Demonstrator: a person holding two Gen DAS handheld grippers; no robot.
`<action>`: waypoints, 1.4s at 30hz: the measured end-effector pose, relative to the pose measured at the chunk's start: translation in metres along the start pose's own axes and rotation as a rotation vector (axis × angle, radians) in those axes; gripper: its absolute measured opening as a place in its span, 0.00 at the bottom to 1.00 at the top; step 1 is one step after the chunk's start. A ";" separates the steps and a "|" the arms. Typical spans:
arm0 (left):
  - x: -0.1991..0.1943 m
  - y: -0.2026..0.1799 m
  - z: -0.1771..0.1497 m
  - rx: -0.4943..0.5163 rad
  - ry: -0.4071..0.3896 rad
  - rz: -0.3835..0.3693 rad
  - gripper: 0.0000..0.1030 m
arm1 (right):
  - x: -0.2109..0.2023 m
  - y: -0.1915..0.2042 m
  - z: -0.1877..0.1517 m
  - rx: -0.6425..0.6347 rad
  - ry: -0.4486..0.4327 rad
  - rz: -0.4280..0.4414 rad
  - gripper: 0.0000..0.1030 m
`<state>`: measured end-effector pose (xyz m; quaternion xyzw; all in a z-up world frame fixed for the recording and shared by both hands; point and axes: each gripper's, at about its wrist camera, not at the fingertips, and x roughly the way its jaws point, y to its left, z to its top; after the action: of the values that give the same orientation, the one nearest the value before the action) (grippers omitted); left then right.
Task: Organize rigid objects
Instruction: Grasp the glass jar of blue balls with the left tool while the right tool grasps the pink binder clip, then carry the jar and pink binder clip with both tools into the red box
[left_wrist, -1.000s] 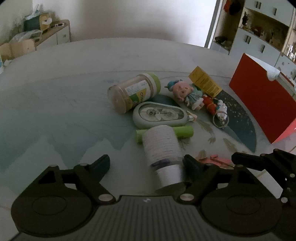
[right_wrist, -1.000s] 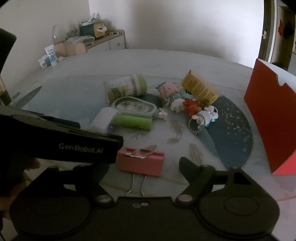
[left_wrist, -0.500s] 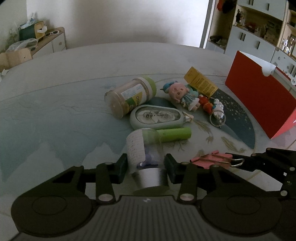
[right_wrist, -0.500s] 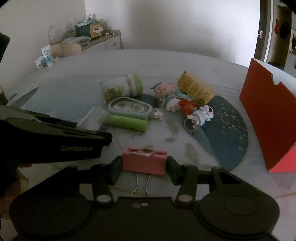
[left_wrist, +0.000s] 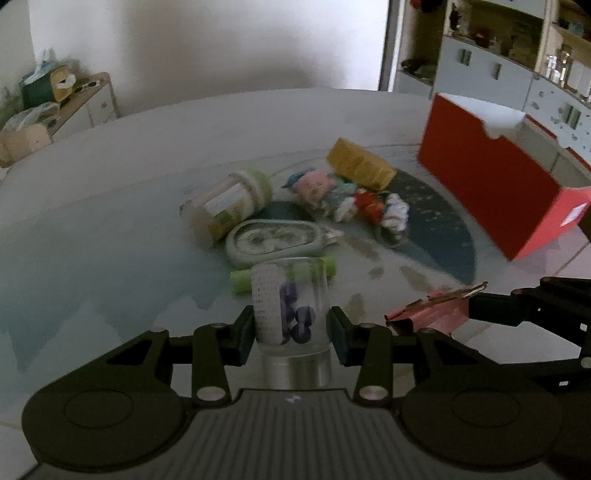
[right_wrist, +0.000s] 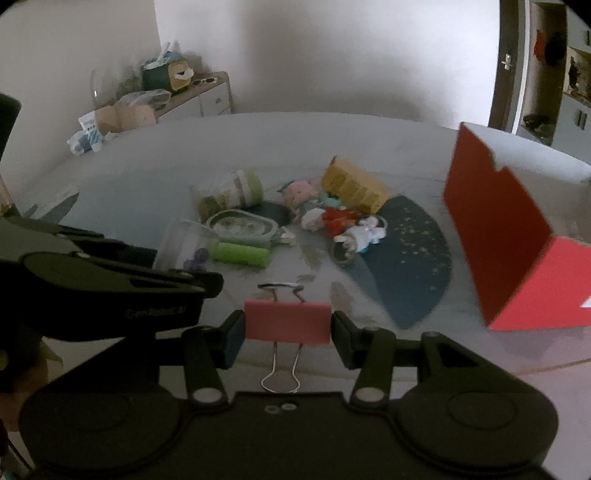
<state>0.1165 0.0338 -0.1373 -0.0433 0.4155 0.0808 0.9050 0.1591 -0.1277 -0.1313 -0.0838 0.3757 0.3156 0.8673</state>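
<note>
My left gripper (left_wrist: 291, 325) is shut on a clear plastic jar (left_wrist: 290, 306) with blue pins inside and holds it above the table. My right gripper (right_wrist: 287, 328) is shut on a pink binder clip (right_wrist: 287, 320), lifted off the table; the clip also shows in the left wrist view (left_wrist: 432, 314). The jar shows in the right wrist view (right_wrist: 184, 243) behind the left gripper's body. A red open box (left_wrist: 491, 188) stands at the right, also in the right wrist view (right_wrist: 509, 240).
A pile lies mid-table: a green-lidded jar (left_wrist: 229, 203), a tape dispenser (left_wrist: 275, 240), a green tube (right_wrist: 240, 254), a pink doll (left_wrist: 314, 188), a yellow box (left_wrist: 358, 166), small figures (right_wrist: 354, 229). A sideboard (right_wrist: 192, 96) stands behind; shelves (left_wrist: 517, 55) at right.
Both grippers closed on their objects and lifted them: the left raised the pin jar, the right raised the pink binder clip off the table. Both views rose and blurred.
</note>
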 end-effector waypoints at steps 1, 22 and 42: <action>-0.004 -0.003 0.001 0.010 -0.004 -0.001 0.41 | -0.004 -0.003 0.000 0.003 -0.002 -0.003 0.48; -0.070 -0.079 0.057 0.123 -0.069 -0.090 0.41 | -0.093 -0.078 0.036 0.074 -0.107 -0.050 0.48; -0.056 -0.187 0.131 0.200 -0.094 -0.128 0.41 | -0.106 -0.198 0.067 0.072 -0.152 -0.088 0.48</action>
<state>0.2122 -0.1369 -0.0073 0.0244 0.3750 -0.0169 0.9265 0.2653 -0.3092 -0.0272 -0.0448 0.3157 0.2689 0.9089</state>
